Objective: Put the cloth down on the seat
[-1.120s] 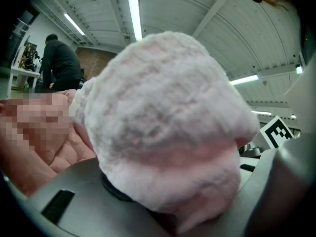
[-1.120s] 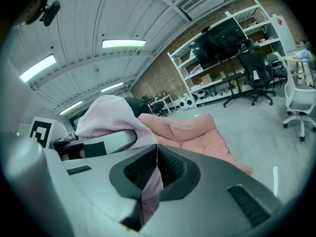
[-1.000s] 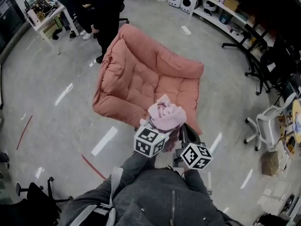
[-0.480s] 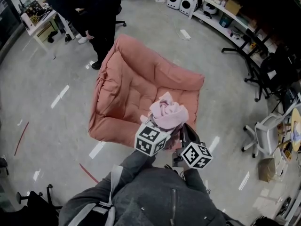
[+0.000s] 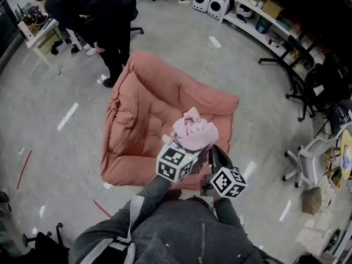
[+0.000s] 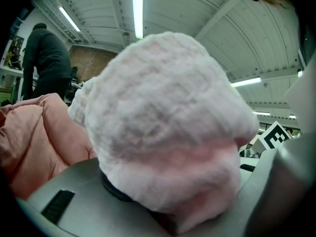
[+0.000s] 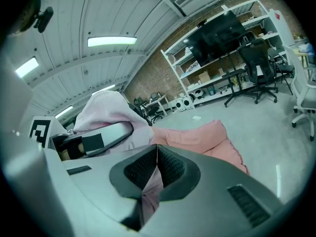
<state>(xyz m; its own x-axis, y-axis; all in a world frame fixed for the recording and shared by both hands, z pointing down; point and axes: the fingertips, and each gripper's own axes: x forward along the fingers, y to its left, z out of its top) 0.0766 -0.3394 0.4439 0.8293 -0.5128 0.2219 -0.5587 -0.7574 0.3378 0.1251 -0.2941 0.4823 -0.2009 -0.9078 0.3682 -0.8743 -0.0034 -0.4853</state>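
A bunched pale pink cloth (image 5: 193, 132) is held up over the near edge of the salmon-pink cushioned seat (image 5: 154, 103), which lies flat on the floor. My left gripper (image 5: 184, 150) is shut on the cloth (image 6: 163, 132), which fills the left gripper view and hides the jaws' tips. My right gripper (image 5: 215, 157) sits just to the right. Its ribbed pads (image 7: 170, 167) are pressed together on a thin fold of the cloth (image 7: 150, 191). The seat (image 7: 197, 135) lies beyond both grippers.
A person in dark clothes (image 5: 93, 10) bends over a small table (image 5: 36, 29) just behind the seat. Shelving (image 5: 258, 10) runs along the back right. Black office chairs (image 5: 308, 76) and a white chair (image 5: 313, 147) stand at the right. A power strip (image 5: 214, 42) lies on the floor.
The seat has slid down and nearer in the head view, and the person at the back has shifted left. Both grippers still hold the cloth the same way.
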